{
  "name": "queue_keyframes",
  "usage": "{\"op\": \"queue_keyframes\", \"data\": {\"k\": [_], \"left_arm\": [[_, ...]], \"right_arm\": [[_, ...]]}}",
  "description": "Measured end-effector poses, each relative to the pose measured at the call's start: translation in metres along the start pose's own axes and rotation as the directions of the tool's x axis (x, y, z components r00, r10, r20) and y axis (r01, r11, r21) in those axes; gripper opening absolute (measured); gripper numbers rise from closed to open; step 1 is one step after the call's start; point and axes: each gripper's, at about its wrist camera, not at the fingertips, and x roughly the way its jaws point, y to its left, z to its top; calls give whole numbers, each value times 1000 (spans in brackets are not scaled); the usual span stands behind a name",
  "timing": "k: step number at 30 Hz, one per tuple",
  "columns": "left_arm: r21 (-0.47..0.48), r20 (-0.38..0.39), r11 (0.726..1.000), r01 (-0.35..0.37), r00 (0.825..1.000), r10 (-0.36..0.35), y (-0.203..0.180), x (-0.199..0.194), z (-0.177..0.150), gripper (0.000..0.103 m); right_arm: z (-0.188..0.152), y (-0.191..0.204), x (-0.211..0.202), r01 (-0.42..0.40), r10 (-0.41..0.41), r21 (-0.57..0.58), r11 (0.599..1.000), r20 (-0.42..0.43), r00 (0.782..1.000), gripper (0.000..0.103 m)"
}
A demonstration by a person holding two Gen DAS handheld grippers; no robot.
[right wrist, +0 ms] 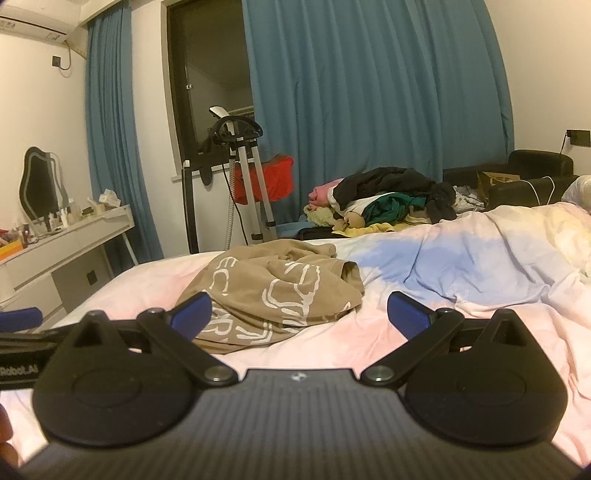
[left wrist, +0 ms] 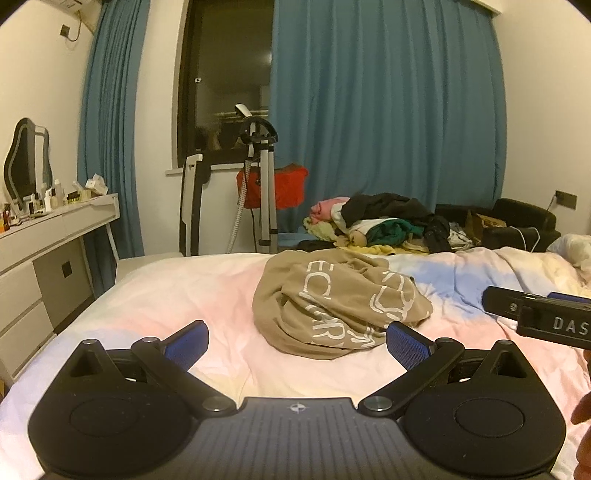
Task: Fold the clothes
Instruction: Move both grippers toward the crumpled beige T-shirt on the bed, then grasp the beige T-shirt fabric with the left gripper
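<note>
Bedroom, night, blue curtains (left wrist: 384,110) drawn across the far wall. Bed (left wrist: 177,295) with a pastel pink-and-blue cover fills the ground before me; its far edge runs across at 12 o'clock, its left edge drops off at 9 o'clock toward a white dresser (left wrist: 48,236). Open cover at 10 o'clock and, in the right wrist view, a wide rumpled stretch from 1 to 3 o'clock.

My left gripper (left wrist: 297,341): jaws spread wide, nothing between them, blue pads clear of the cloth. My right gripper (right wrist: 299,312): the same, wide apart and empty.

Tan shirt (left wrist: 332,299) with white lettering lies crumpled in a heap on the bed. From the left gripper it sits at 12 to 1 o'clock, its near edge just beyond the right-hand pad. From the right gripper it sits at 11 o'clock, its near hem just behind the left-hand pad; I cannot tell whether they touch.

Pile of mixed clothes (left wrist: 380,221) lies past the far edge, at 1 o'clock.

Left wrist view alone shows the right gripper's side at 3 o'clock. Right wrist view alone shows the air conditioner (right wrist: 33,26) at 10 o'clock and the left gripper's blue pad at 9 o'clock.
</note>
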Motion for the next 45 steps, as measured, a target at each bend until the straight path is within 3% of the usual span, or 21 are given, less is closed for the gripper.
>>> {"op": "queue_keyframes", "data": {"k": [12, 19, 23, 28, 31, 38, 41, 44, 45], "left_arm": [[-22, -23, 999, 30, 999, -30, 1, 5, -4, 103], [26, -10, 999, 21, 1000, -21, -10, 8, -12, 103], [35, -63, 998, 60, 996, -58, -19, 25, -17, 103], [34, -151, 995, 98, 984, -92, -37, 82, -12, 103], [15, -135, 992, 126, 983, -123, -47, 116, -12, 103], [204, -110, 970, 132, 988, -111, -117, 219, -7, 103], [258, -83, 962, 93, 994, -74, -151, 260, -8, 103], [288, -96, 957, 49, 995, -22, -176, 298, -9, 101], [302, -97, 953, 14, 995, 16, -182, 309, -10, 95]], "right_arm": [[1, -11, -3, 16, -16, 29, 999, -5, 1000, 103], [6, -11, -9, 84, -83, -13, 996, 27, 996, 103], [12, -14, -12, 96, -96, -1, 995, 44, 994, 103], [21, -24, -13, 106, -107, 94, 990, 5, 994, 103], [30, -25, -15, 84, -83, 123, 989, -11, 996, 103], [23, -52, -1, 146, -154, 126, 981, 56, 986, 103], [12, -76, 14, 209, -217, 146, 967, 38, 976, 103], [0, -100, 29, 218, -223, 224, 950, -3, 975, 103], [-4, -105, 33, 219, -222, 237, 947, -12, 975, 103]]}}
